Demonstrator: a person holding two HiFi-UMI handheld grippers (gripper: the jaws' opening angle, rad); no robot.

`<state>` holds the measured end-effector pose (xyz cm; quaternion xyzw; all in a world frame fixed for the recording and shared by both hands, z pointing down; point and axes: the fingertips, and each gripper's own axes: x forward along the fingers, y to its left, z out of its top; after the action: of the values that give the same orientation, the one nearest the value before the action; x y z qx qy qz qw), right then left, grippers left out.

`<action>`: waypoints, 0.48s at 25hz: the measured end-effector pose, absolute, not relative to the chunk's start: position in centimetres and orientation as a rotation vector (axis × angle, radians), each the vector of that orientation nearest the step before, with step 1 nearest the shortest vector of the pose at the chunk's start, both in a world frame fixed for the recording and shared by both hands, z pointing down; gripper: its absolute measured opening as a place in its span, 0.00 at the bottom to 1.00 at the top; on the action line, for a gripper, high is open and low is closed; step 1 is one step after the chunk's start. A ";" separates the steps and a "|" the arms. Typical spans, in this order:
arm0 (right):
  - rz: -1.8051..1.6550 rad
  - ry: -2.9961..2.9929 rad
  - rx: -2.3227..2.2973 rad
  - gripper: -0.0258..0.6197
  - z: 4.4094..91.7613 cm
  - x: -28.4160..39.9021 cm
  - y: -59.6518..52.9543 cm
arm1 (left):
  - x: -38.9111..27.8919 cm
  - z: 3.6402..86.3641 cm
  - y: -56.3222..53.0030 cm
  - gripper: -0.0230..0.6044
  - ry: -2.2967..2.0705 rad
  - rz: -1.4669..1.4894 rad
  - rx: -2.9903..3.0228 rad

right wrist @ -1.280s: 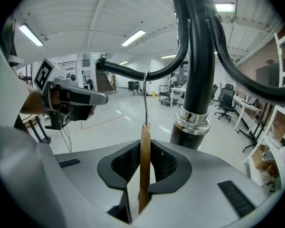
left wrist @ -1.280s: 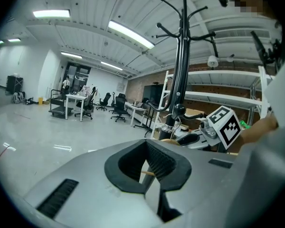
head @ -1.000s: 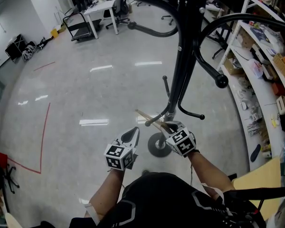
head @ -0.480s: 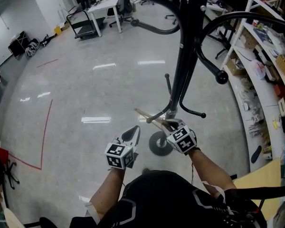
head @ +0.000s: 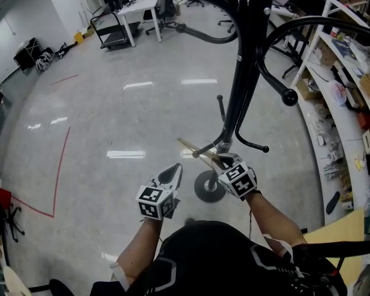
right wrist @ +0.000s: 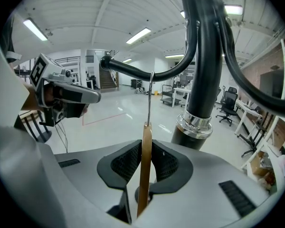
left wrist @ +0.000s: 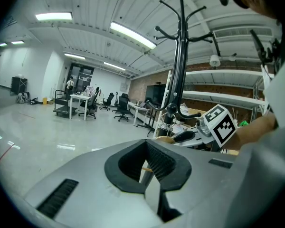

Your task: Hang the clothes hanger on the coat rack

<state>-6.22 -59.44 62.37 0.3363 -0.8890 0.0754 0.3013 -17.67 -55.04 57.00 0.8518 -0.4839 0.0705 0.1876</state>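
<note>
Grips hanger (right wrist: 144,170) in right hand-held gripper (right wrist: 145,156), jaws closed on the wood, hook wire pointing up at an arm of the coat rack (right wrist: 202,80), just beside its pole. Holds left hand-held gripper (left wrist: 146,163) closed, empty, beside the right, above the floor (head: 111,116).

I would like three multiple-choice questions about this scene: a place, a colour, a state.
1. Where does the coat rack stand? A on a table B on the floor C on a shelf
2. Its colour? A white B red C black
3. The right gripper is: A open, empty B shut on the hanger C shut on nothing
Answers: 1 B, its round base rests on the floor; 2 C, pole and arms are black; 3 B, its jaws press the wooden hanger.
</note>
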 end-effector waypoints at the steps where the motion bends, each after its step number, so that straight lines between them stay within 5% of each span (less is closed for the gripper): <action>1: 0.196 -2.358 0.892 0.13 62.4 -6.2 -59.4 | -17.6 57.0 -55.0 0.04 -1.362 0.202 2.398; 12: 0.171 -2.365 0.936 0.13 61.3 -5.3 -58.7 | -17.2 56.7 -54.5 0.04 -1.352 0.179 2.410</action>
<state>-5.26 -58.68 61.28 0.3510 -0.8873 0.0640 0.2921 -17.18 -54.53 56.72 0.8554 -0.4796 0.0635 0.1850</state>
